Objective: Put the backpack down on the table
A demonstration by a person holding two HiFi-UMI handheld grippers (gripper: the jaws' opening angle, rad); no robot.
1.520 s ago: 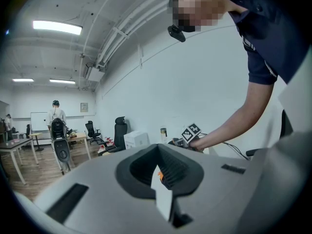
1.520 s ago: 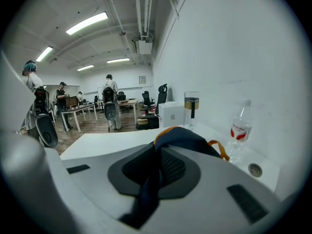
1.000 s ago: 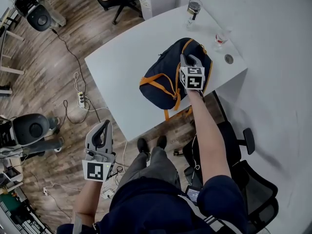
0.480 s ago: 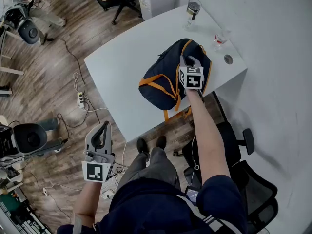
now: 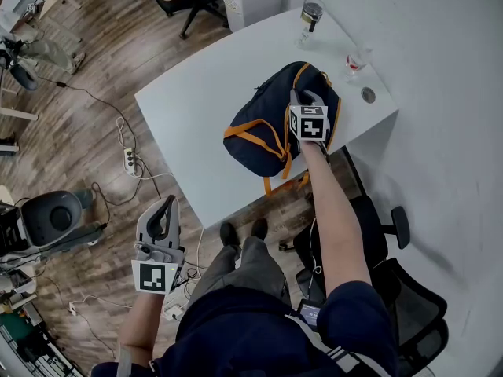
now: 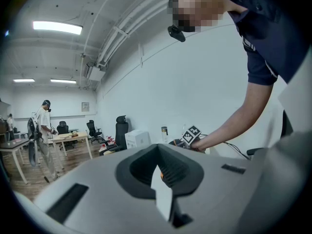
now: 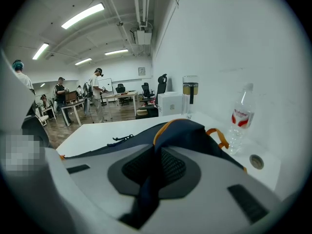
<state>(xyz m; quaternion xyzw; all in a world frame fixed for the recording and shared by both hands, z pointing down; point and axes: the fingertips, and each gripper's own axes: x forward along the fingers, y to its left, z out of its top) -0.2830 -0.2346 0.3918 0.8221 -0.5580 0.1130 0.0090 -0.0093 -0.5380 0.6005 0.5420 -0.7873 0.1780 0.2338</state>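
A navy backpack (image 5: 267,128) with orange trim lies on the white table (image 5: 189,108), close to its front edge. One orange strap hangs over that edge. My right gripper (image 5: 302,96) is on top of the bag. In the right gripper view the right gripper (image 7: 156,161) is shut on a dark strap of the backpack (image 7: 195,130) that runs between its jaws. My left gripper (image 5: 167,204) hangs low at the left over the wooden floor, far from the table. The left gripper (image 6: 161,179) is shut on nothing.
A tall tumbler (image 5: 312,12), a plastic bottle (image 5: 357,60) and a cable hole (image 5: 368,95) sit at the table's far end. A black office chair (image 5: 393,273) stands behind my right arm. A power strip (image 5: 130,159) and cables lie on the floor.
The backpack and both grippers have kept their places. A dark wheeled object at the upper left has moved off toward the left edge.
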